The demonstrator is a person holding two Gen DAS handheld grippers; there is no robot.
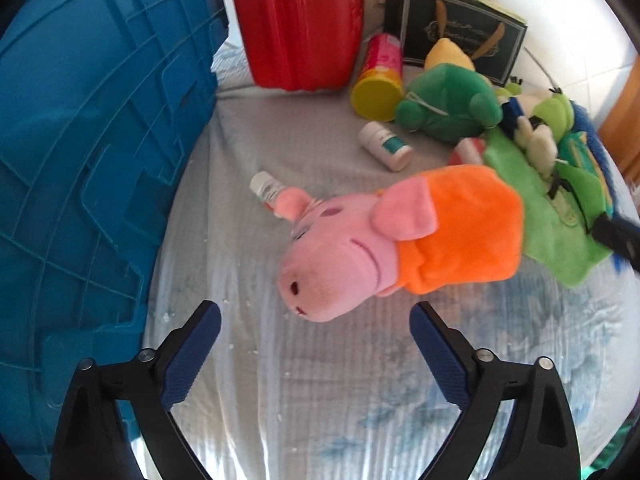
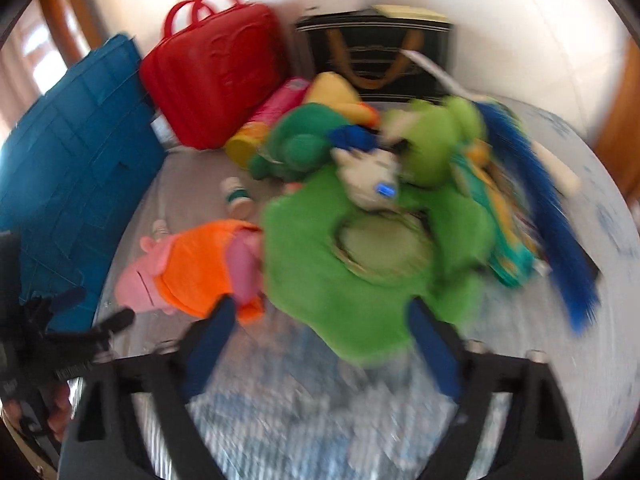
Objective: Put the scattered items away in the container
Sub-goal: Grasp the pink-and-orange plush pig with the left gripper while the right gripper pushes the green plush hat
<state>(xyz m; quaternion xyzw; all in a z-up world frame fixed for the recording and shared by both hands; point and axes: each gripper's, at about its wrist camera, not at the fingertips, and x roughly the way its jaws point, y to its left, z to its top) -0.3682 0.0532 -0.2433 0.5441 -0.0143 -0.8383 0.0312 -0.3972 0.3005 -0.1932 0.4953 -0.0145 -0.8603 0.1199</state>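
Note:
A pink pig plush in an orange dress (image 1: 392,236) lies on the grey cloth, just ahead of my open, empty left gripper (image 1: 316,320). The blue crate (image 1: 92,140) stands close on the left. A small white bottle (image 1: 266,188) lies behind the pig's ear and another white bottle (image 1: 386,146) lies further back. In the blurred right wrist view my right gripper (image 2: 320,316) is open and empty, with the edge of a green plush mat (image 2: 360,264) between its fingers. The pig (image 2: 192,268) lies left of it and the crate (image 2: 76,168) is far left.
A red case (image 1: 300,20), a black box (image 1: 460,36) and a pink-yellow tube (image 1: 378,76) stand at the back. A dark green plush (image 1: 448,106), light green toys (image 2: 440,140), a white toy (image 2: 372,180) and a blue brush (image 2: 552,216) are piled on the right.

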